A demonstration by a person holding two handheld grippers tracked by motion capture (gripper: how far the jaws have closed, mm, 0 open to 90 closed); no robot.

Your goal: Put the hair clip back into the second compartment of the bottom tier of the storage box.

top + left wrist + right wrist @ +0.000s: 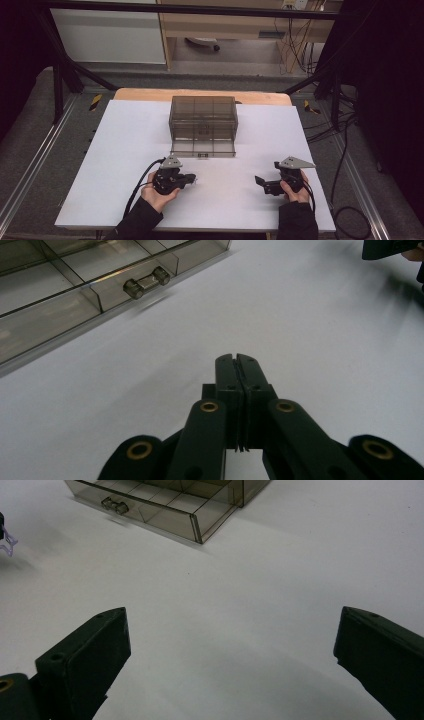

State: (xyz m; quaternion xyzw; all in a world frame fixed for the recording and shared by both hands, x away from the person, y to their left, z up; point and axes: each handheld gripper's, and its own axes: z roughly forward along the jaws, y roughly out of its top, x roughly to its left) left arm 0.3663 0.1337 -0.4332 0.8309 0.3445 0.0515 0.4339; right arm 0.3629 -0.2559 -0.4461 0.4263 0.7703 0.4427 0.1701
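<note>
A smoky see-through drawer box [203, 117] stands at the middle of the white table, its bottom drawer [202, 148] pulled out toward me. The drawer's small handle [146, 282] faces the grippers, also visible in the right gripper view as the handle [114, 505]. My left gripper [192, 178] rests low over the table in front of the drawer, at its left. Its jaws are pressed together with nothing visible between them [237, 360]. My right gripper [258, 182] sits at the front right, with jaws wide apart and only bare table between them [232, 625].
The white table top [125, 150] is edged by a dark metal frame. Cables [345, 165] trail down the right side. A small pale violet thing [7, 544] shows at the left edge of the right gripper view; I cannot tell what it is.
</note>
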